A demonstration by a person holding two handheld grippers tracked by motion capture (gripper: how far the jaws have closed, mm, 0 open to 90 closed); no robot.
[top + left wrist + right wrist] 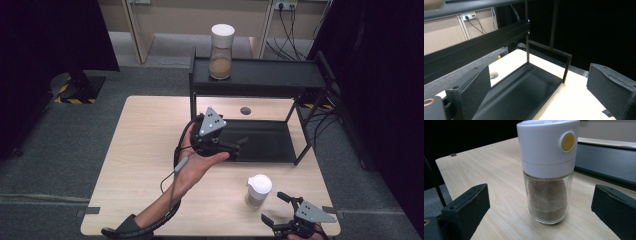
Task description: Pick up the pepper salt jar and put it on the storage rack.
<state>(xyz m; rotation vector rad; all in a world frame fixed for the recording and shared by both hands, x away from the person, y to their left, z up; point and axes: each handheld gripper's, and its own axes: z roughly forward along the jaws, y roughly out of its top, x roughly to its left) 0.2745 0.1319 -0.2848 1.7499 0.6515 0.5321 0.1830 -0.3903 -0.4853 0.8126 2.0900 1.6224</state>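
- The left gripper [239, 146] is held above the table [145, 150], just in front of the rack [255, 75]. Its jaws stand wide apart with nothing between them and point toward the rack's lower tray [262, 142].
- In the left gripper view the tray [521, 92] lies past the jaws, bare and dark, with the rack's thin black posts rising at its far corner.
- The left hand [200, 162] grips the tool from below, and the forearm runs back to the table's near edge.
- The right gripper [277, 207] sits at the near right corner of the table, in front of the rack. Its jaws are spread wide and hold nothing.
- A shaker [258, 191] stands upright on the table just beyond the right gripper, near the rack's front right leg. In the right gripper view the shaker [547, 172] stands ahead of the two jaws, clear of both; it has a white cap with a yellow button and a glass body partly filled with brown powder.
- A second shaker [221, 51] of the same kind stands upright on the rack's top shelf, toward its left end.
- A small round hole [245, 110] is in the table under the rack, behind the tray.
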